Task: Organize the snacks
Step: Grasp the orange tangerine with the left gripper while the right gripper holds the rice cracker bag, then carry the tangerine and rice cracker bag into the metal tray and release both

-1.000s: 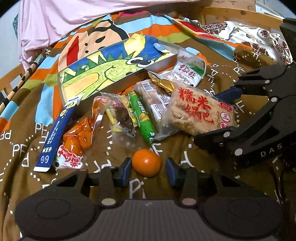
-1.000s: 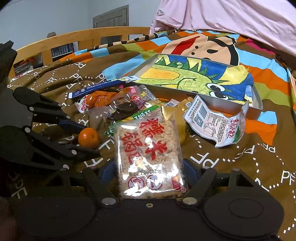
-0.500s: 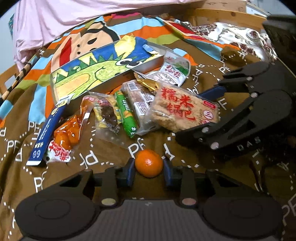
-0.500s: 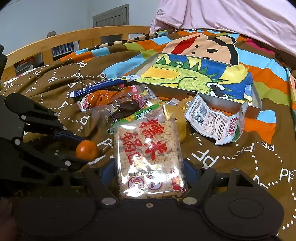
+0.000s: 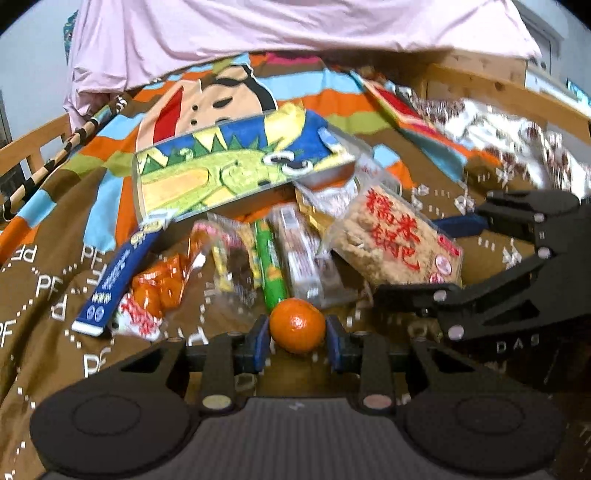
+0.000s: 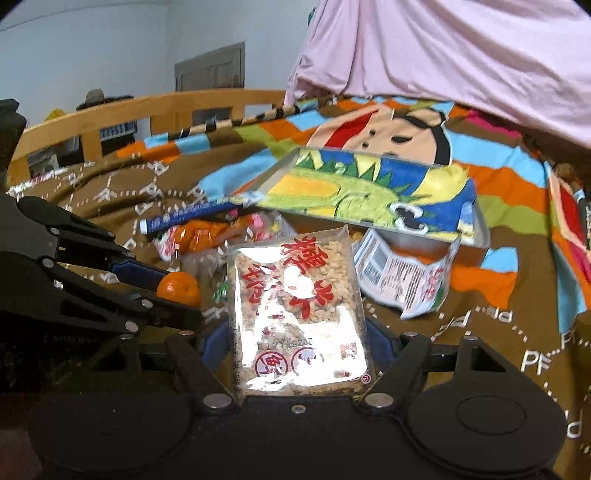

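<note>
Closest in: left gripper (image 5: 297,341) clamped on a small orange mandarin (image 5: 297,325), blue pads (image 5: 258,341) pressed to both its sides; a second ago those pads stood apart with the fruit loose on the cloth between them. Now lifted clear of the brown bedspread (image 5: 48,295), and the whole snack pile sits lower and blurrier than before. Right gripper (image 6: 295,347) closed around the near end of a clear rice-cracker packet (image 6: 295,295), raised off the heap where earlier it lay flat; far end tilted up toward the tin.

Hard to read: right pads almost wholly hidden behind the packet, glare wiping out much of its print. Motion blur over the middle snacks. White packet (image 6: 406,273) crumpled, its text illegible. Tin's interior out of sight under the lid.

Writing: large red Chinese characters on the cracker packet, "DAS" on the right gripper's body in the left view, white "PF" letters dotted across the bedspread. Blue stick pack (image 5: 118,273) with small unreadable print, beside an orange-filled bag (image 5: 159,291) and a green tube (image 5: 271,266). Farther back, dinosaur-printed tin lid (image 5: 236,170), then pink fabric (image 5: 295,29) and wooden bed rail (image 6: 147,110).
</note>
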`<move>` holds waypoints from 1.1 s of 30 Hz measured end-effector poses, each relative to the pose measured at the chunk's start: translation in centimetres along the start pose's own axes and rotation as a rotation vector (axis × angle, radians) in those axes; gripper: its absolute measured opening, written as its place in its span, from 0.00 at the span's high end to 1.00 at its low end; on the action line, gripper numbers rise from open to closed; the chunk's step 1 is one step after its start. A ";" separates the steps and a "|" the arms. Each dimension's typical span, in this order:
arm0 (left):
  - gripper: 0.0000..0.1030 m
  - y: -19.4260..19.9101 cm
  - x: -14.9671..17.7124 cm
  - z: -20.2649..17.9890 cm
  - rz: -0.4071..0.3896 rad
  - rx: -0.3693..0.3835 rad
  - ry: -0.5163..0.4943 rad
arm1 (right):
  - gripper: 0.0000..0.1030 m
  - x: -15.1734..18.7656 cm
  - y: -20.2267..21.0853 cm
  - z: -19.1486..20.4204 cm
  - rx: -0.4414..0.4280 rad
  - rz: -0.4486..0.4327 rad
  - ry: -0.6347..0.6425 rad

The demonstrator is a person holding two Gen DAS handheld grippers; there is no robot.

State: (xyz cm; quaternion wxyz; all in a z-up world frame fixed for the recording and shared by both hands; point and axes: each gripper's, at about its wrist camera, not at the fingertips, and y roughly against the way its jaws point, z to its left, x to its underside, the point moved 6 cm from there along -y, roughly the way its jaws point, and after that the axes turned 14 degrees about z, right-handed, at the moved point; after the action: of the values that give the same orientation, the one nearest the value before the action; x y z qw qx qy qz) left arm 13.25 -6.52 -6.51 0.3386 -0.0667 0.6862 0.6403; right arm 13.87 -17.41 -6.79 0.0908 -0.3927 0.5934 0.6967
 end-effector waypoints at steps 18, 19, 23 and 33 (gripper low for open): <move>0.66 -3.9 -13.8 9.9 -0.184 -0.018 0.103 | 0.25 -11.5 -6.4 -6.3 0.067 -0.123 -0.016; 0.66 -4.5 -14.7 10.5 -0.190 -0.021 0.107 | 0.25 -12.6 -7.2 -6.9 0.069 -0.133 -0.025; 0.66 -7.6 -17.4 12.4 -0.200 -0.018 0.128 | 0.25 -16.1 -11.0 -8.9 0.084 -0.156 -0.036; 0.66 -14.2 -17.2 14.2 -0.102 -0.002 0.209 | 0.25 -18.3 -18.5 -11.2 0.101 -0.014 -0.049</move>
State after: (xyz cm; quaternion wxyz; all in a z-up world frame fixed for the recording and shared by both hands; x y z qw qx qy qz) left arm 39.18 -1.70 -8.23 0.2971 -0.1682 0.7130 0.6125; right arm 42.13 -16.11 -8.59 0.1295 -0.3747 0.6226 0.6747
